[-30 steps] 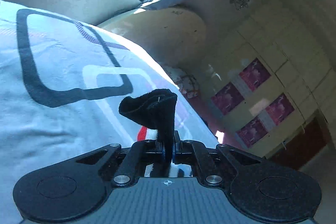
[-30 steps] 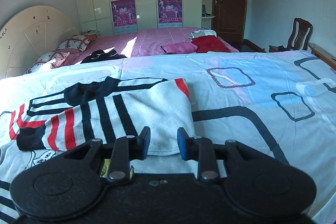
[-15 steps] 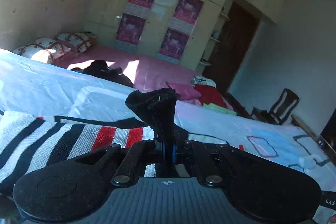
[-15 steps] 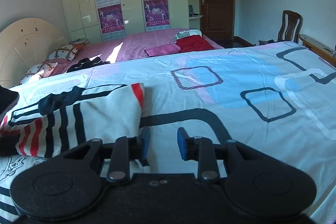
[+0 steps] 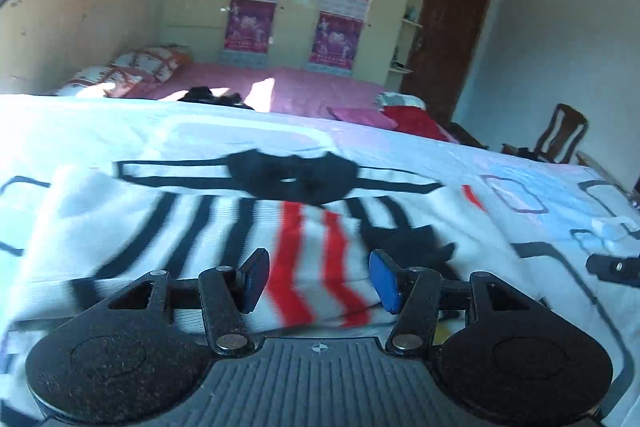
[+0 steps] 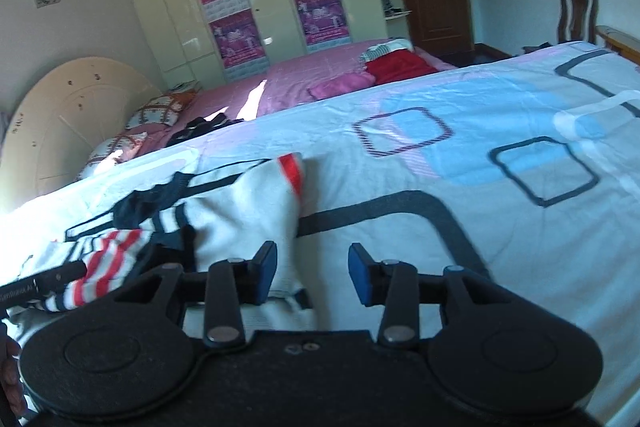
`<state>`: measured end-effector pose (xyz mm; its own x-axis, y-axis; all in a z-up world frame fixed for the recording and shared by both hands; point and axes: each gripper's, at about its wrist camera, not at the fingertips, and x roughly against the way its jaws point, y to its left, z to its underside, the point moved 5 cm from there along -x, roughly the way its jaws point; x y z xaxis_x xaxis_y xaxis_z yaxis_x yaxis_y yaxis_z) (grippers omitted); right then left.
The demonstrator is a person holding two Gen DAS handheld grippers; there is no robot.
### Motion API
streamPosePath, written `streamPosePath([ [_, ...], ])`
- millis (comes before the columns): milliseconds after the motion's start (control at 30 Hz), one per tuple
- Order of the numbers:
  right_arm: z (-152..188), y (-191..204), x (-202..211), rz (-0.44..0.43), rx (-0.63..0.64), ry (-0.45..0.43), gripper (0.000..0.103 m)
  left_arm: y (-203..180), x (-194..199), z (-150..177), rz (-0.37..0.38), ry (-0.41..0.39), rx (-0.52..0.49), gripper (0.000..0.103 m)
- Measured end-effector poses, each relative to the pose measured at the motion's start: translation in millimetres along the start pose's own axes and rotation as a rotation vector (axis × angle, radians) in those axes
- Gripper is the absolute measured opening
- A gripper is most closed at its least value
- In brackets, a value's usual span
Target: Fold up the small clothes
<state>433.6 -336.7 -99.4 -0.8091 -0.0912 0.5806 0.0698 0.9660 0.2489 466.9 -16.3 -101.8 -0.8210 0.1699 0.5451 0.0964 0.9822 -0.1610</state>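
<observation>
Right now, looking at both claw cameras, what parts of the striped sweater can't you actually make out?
- Striped sweater near hem, left wrist view: hidden behind the open left claw body.
- Stripes and cuff, left wrist view: smeared by motion blur.
- Sweater's left part, right wrist view: cut off by the frame edge and washed out by sun glare.
- Its near edge, right wrist view: behind the open right claw.

Light: hard daylight, a sun patch on the pink bed (image 5: pixel 264 89).
Glare: my right view burns white at its left edge.
Blur: striped sweater (image 5: pixel 312 251) smeared.
Edges: fisheye-bent, dark corners.
</observation>
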Motion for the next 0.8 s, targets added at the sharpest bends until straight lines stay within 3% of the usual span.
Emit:
streamPosePath([
  [133, 5, 46, -38, -0.159, -0.06, 0.087, 0.041, 78, 40, 18, -0.183, -0.005, -0.008, 0.055],
  [200, 11, 67, -57, -0.204, -0.073, 0.125, 0.046, 112, 47, 24, -0.238, 0.015, 0.028, 0.055],
  [400, 17, 94, -100, -0.242, -0.169, 0.188, 0.051, 147, 25, 35, -0.237, 0.06, 0.054, 0.055],
  [467, 16, 98, -109, -0.224, -0.175, 0.196, 0.046, 153, 12, 38, -0.251, 0.068, 0.058, 0.055],
  [500, 16, 100, -113, -0.208, -0.165, 0.199, 0.032, 157, 7, 39, -0.257, 0.075, 0.066, 0.055],
  [533, 15, 102, -116, -0.184, -0.143, 0.203, 0.008, 161, 6, 40, -0.251, 0.069, 0.085, 0.055],
  [600, 9, 107, -111, -0.174, -0.099, 0.169, 0.007, 166, 2, 38, -0.244, 0.067, 0.098, 0.055],
  [733, -13, 114, -70, -0.159, 0.023, 0.002, 0.007, 164, -4, 38, -0.233, 0.072, 0.072, 0.055],
  [800, -14, 107, -62, -0.132, 0.043, -0.02, 0.007, 163, -6, 38, -0.227, 0.073, 0.076, 0.055],
])
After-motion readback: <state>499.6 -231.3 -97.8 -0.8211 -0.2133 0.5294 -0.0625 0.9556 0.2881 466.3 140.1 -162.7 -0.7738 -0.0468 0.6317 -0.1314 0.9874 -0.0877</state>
